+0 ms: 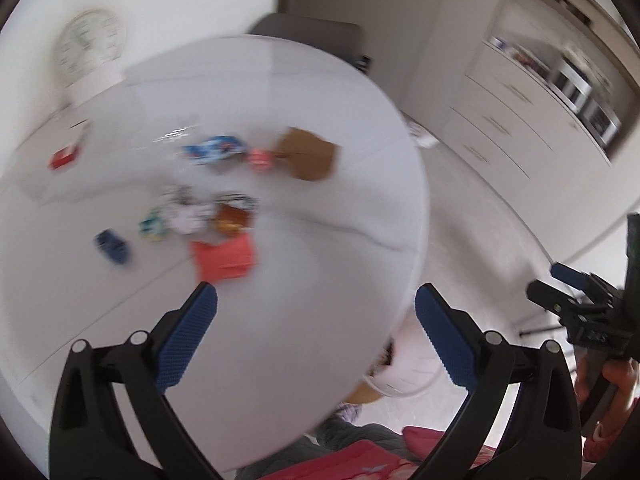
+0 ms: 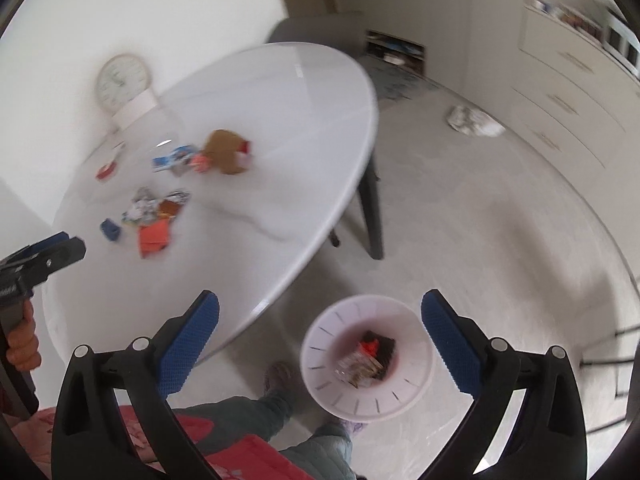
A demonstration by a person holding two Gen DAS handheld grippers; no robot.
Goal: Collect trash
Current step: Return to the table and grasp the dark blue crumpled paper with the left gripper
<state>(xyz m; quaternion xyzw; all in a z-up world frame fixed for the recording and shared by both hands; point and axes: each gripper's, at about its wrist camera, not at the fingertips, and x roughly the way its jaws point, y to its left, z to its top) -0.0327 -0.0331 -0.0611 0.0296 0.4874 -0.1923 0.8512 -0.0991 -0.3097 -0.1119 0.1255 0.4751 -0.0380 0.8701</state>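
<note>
Several scraps of trash lie on the round white table (image 1: 320, 280): a red paper (image 1: 224, 258), a small blue piece (image 1: 112, 246), crumpled wrappers (image 1: 188, 212), a blue-white packet (image 1: 214, 150) and a brown cardboard piece (image 1: 310, 154). My left gripper (image 1: 316, 320) is open and empty above the table's near edge. My right gripper (image 2: 320, 328) is open and empty above the floor, over a white bin (image 2: 368, 360) that holds some trash. The same trash (image 2: 154, 220) shows in the right wrist view.
A white clock (image 2: 122, 80) stands at the table's far side, and a small red object (image 1: 62, 158) lies near it. A grey chair (image 1: 312, 36) is behind the table. White drawers (image 2: 568, 96) line the right wall. A crumpled bag (image 2: 472, 120) lies on the floor.
</note>
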